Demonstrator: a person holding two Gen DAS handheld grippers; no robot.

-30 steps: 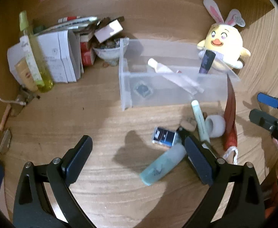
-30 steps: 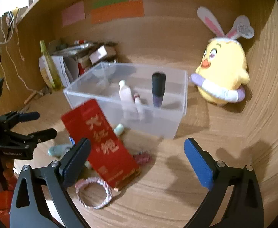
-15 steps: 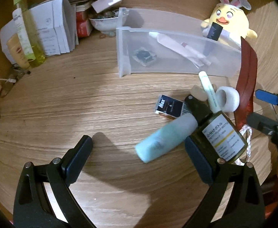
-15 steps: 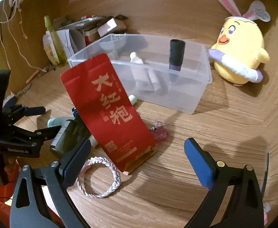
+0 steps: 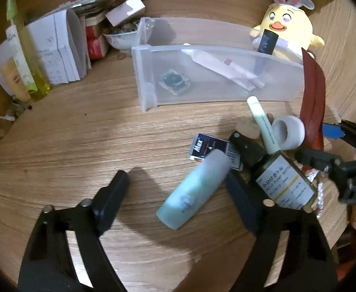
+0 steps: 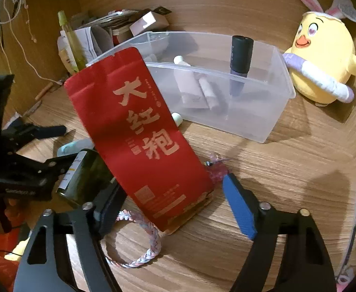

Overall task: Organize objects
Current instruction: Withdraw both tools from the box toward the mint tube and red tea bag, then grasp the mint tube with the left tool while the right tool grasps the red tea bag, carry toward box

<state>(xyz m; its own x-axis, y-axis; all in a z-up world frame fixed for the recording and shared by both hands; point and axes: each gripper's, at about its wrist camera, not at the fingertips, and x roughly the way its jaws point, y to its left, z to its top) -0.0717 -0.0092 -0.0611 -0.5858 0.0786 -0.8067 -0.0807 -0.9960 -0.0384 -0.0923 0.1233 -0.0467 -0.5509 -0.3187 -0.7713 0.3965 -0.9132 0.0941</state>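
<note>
Right gripper (image 6: 175,199) jaws have just been closing around the base of the standing red pouch (image 6: 139,131), left pad touching, blue pad just short. Left gripper (image 5: 178,192), also closing, straddles the teal tube (image 5: 193,191) without pinching it. Both items lie just in front of the clear bin (image 5: 216,77); plush chick (image 6: 321,60) sits beside its far end.

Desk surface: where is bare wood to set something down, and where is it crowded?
Free: wood left of the mint tube, between paper stack and clear bin; also wood between bin and plush chick. Crowded: cluster around green bottle, red pouch, braided loop.
</note>
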